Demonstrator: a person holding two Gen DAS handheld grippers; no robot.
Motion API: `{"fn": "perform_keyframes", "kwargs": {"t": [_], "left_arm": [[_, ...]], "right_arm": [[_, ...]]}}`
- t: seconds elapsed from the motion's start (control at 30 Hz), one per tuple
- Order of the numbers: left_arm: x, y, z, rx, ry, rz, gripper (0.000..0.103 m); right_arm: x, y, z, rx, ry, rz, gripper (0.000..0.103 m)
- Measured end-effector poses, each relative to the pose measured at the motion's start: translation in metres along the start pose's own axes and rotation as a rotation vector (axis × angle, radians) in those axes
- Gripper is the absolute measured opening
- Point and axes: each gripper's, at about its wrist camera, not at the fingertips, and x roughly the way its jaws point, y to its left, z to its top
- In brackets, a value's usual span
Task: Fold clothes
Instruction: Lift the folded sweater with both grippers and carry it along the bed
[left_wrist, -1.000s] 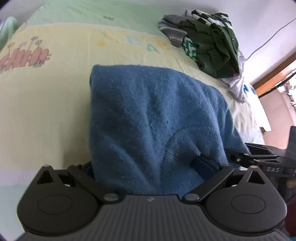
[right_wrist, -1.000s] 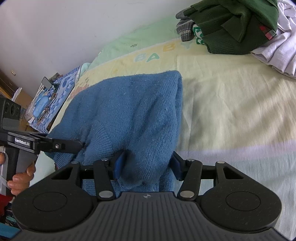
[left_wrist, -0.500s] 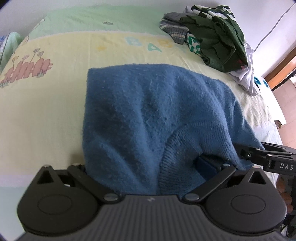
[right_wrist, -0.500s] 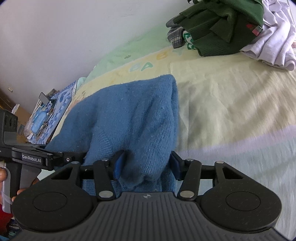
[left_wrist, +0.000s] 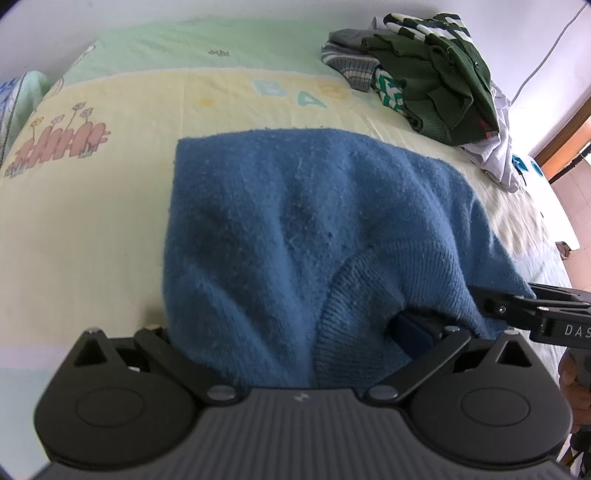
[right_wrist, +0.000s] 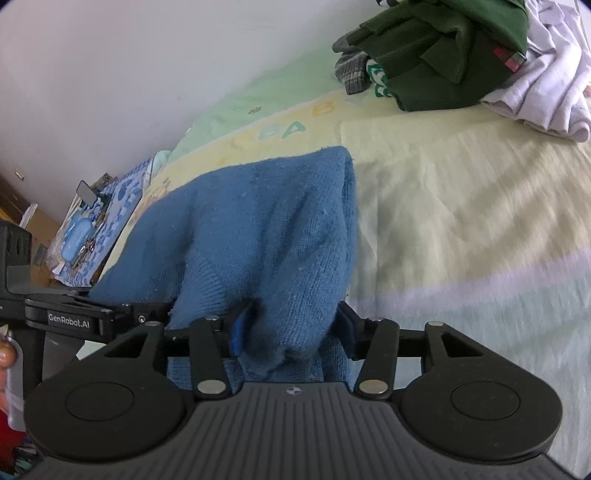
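Though half-spread, right gripper tight on blue sweater; left gripper cloth-covered.

A fuzzy blue knit sweater lies folded on the bed, its near ribbed edge apparently lifted.

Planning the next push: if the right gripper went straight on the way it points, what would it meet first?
The right gripper already has the blue knitted sweater bunched between its jaws, so it would press into that, then probably the pale yellow bedsheet beneath.
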Motion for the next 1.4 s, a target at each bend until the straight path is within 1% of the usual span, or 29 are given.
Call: {"fn": "perform_keyframes", "kwargs": {"t": [0.17,0.27,0.3,0.33,0.4,0.43,0.47,0.5,0.53,0.6,0.67,0.73,0.83,0.97,1.13,1.3,1.4], "left_arm": [[-0.002,0.001,-0.006,-0.011,-0.038,-0.001,0.102],[-0.003,0.001,-0.009,-0.025,-0.061,0.004,0.102],[-0.003,0.001,-0.008,-0.028,-0.059,0.004,0.102],[-0.003,0.002,-0.008,-0.032,-0.057,0.003,0.102],[-0.002,0.002,-0.005,-0.036,-0.039,0.006,0.102],[-0.002,0.002,-0.003,-0.038,-0.029,0.005,0.102],[-0.001,0.003,-0.002,-0.039,-0.019,0.004,0.102],[-0.001,0.003,-0.001,-0.040,-0.010,0.002,0.102],[-0.001,0.004,0.000,-0.043,-0.007,0.000,0.102],[0.000,0.003,0.001,-0.041,0.001,0.004,0.102],[0.001,0.002,0.002,-0.040,0.010,0.012,0.102],[0.002,0.002,0.003,-0.044,0.016,0.016,0.102],[0.003,0.000,0.002,-0.044,0.005,0.030,0.102],[0.003,-0.001,0.001,-0.044,-0.004,0.036,0.102],[0.003,-0.004,0.001,-0.047,-0.011,0.049,0.102],[0.002,-0.004,-0.001,-0.053,-0.031,0.049,0.100],[-0.001,-0.005,-0.002,-0.056,-0.041,0.045,0.094]], "right_arm": [[-0.001,0.002,0.002,-0.011,0.009,-0.012,0.055],[0.000,0.002,0.006,0.008,0.035,-0.023,0.058],[0.000,0.003,0.008,0.007,0.046,-0.031,0.060],[0.000,0.004,0.010,0.002,0.054,-0.044,0.066],[0.001,0.006,0.013,-0.004,0.070,-0.068,0.072],[0.001,0.006,0.014,0.001,0.078,-0.074,0.073],[0.001,0.004,0.016,0.024,0.088,-0.063,0.074],[0.001,0.000,0.016,0.053,0.090,-0.033,0.074],[0.000,-0.005,0.014,0.088,0.080,-0.001,0.076],[-0.002,-0.011,0.010,0.138,0.049,0.035,0.079],[-0.002,-0.010,0.011,0.120,0.059,0.039,0.079],[-0.001,-0.002,0.013,0.079,0.078,0.013,0.079],[0.003,0.008,0.015,0.050,0.080,-0.027,0.080],[0.007,0.011,0.017,0.027,0.081,-0.049,0.079],[0.008,0.011,0.017,0.019,0.098,-0.038,0.067],[0.007,0.010,0.016,0.025,0.101,-0.024,0.060],[0.006,0.011,0.016,0.023,0.099,-0.017,0.055]]}}
